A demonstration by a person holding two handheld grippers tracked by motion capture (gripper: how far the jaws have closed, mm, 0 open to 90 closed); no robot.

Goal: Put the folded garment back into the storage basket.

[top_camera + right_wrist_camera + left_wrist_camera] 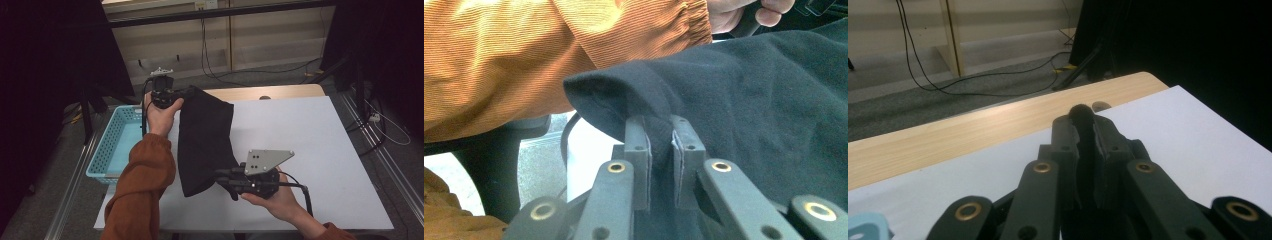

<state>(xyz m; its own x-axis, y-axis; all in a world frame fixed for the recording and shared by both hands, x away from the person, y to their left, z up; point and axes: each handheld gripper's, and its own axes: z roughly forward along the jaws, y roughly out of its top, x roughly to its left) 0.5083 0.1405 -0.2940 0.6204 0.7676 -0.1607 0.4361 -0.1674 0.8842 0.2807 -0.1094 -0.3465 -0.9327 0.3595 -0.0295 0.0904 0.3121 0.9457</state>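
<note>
Spanning the gap between both tools: black soft fabric cloth (205,137), held up above the white rectangular table sheet (320,145), hanging slack from far-left corner to near-right corner. Left gripper (186,93), at the far left edge of the table, clenched on the cloth's upper corner; in the left gripper view (1087,125), a thin black fold pinched between the two black jaws, with the pale wooden table edge (973,135) beyond. Right gripper (222,176), near the table's front, topped by a grey three-cornered plate (267,160), clenched on the cloth's lower edge; in the right gripper view (662,131), a rolled hem gripped between the pads, cloth draping to the right. Orange ribbed sleeve (142,190) on the left forearm, close beside the hanging cloth. Light blue plastic lattice basket (112,145) just left of the table sheet, apart from the cloth.
</note>
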